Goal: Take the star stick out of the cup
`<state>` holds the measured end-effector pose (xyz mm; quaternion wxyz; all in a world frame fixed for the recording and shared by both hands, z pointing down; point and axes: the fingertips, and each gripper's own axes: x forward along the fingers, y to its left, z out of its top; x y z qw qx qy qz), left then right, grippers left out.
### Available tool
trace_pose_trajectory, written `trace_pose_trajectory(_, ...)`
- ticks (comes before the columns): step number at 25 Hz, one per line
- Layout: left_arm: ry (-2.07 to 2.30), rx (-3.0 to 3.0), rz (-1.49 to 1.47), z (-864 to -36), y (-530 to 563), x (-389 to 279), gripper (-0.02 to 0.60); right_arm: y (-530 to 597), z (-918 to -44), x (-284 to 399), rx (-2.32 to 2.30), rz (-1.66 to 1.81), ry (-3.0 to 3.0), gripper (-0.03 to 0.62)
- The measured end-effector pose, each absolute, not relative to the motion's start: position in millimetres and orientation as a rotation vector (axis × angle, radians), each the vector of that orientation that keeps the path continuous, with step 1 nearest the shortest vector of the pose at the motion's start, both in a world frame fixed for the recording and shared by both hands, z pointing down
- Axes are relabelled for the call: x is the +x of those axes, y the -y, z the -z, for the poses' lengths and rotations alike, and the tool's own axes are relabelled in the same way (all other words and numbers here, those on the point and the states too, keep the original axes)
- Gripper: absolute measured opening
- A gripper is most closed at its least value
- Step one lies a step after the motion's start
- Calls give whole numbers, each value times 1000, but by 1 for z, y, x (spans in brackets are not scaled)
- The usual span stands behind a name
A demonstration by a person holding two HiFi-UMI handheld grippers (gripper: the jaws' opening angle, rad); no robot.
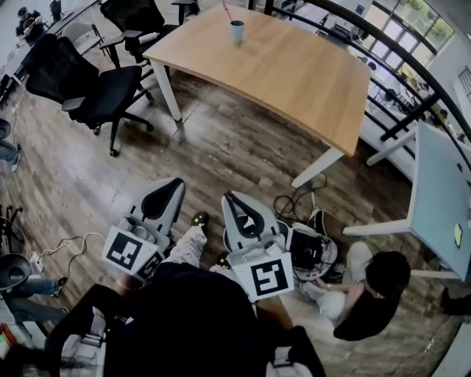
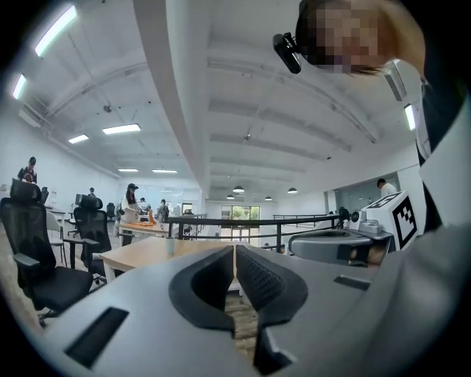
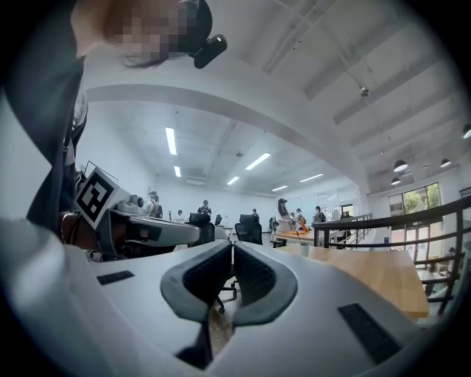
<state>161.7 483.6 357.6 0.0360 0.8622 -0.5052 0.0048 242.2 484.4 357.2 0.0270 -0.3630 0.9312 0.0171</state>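
Left gripper [image 1: 171, 188] and right gripper [image 1: 234, 202]: jaws together, empty. Task not begun; the star stick [image 1: 227, 12] stands in the cup [image 1: 236, 31], well ahead of both.

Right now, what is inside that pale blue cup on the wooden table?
A thin stick leans out of the cup; its top is too small to tell a star. The cup's wall hides its lower end and anything else inside.
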Motion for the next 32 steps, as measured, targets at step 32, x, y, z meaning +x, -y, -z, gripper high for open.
trace_pose_trajectory(32, 1316, 2827, 72, -354, -197, -18, 23, -213, -341, 81, -1510, -117, -2706, 23)
